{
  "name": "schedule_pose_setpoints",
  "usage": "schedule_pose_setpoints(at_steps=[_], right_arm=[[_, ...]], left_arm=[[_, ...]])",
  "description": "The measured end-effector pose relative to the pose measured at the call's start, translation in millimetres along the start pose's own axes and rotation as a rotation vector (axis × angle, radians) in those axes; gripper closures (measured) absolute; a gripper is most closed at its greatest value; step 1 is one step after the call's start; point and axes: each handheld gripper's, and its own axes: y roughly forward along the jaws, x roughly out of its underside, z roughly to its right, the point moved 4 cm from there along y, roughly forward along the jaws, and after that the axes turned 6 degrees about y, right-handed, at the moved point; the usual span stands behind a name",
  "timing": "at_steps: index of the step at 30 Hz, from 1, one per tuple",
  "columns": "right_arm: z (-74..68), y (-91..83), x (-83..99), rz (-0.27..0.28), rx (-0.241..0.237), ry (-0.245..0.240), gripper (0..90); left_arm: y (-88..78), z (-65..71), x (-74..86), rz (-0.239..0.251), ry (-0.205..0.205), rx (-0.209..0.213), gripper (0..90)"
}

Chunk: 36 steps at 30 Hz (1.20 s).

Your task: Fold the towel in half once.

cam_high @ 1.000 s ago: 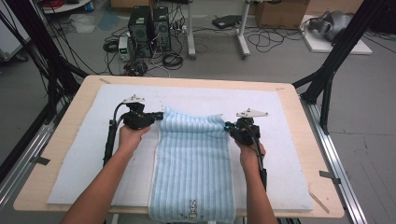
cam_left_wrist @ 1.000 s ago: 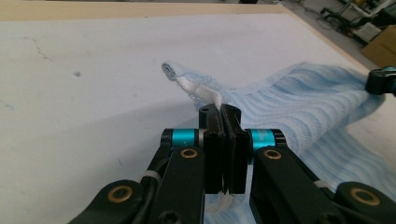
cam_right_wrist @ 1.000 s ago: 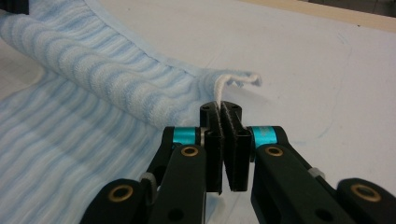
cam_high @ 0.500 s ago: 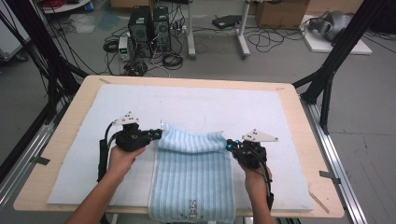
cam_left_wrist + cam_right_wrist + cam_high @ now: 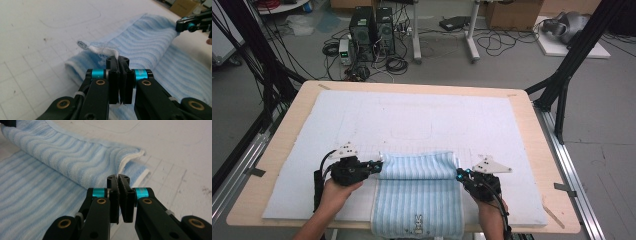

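Ribbed terry-cloth towel (image 5: 419, 200) on matt felt mat (image 5: 412, 120)

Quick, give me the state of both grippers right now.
Left gripper: closed, fingers pinching a corner of the blue striped towel.
Right gripper: closed, fingers pinching the towel's opposite corner.

Even, soft overhead light, no hard shadows. The high view is slightly grainy; white mat (image 5: 412, 120) is bright. Both gripper views blur toward far edges.
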Motion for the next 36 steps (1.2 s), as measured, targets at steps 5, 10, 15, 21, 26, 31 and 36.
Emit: schedule_pose_setpoints(at_steps=[5, 10, 15, 21, 26, 31, 36], right_arm=[[3.2, 2.3, 8.1, -0.035, 0.009, 0.001, 81.7], [8.4, -4.0, -8.1, 0.023, 0.012, 0.037, 62.1], [21.1, 8.0, -33.0, 0.021, 0.042, 0.073, 51.2], [32.5, 50.6, -52.0, -0.085, 0.060, 0.118, 51.2], [34.5, 74.1, -51.9, -0.162, 0.057, 0.129, 51.5], [31.4, 81.7, -45.8, -0.213, 0.043, 0.093, 72.5], [25.9, 81.2, -46.0, -0.213, 0.044, 0.015, 83.5]], left_arm=[[-0.6, -5.0, -0.3, 0.016, -0.016, -0.045, 64.3], [-6.2, -16.9, -13.8, 0.070, -0.015, -0.097, 42.5], [12.0, -26.8, -22.4, 0.029, -0.011, -0.081, 42.5], [33.1, -34.8, -13.7, -0.061, -0.040, -0.079, 49.5], [35.6, -37.8, -10.5, -0.089, -0.025, -0.105, 59.9], [36.1, -38.2, -7.7, -0.106, 0.024, -0.124, 84.4], [32.5, -37.6, -12.3, -0.053, 0.025, -0.146, 86.1]])
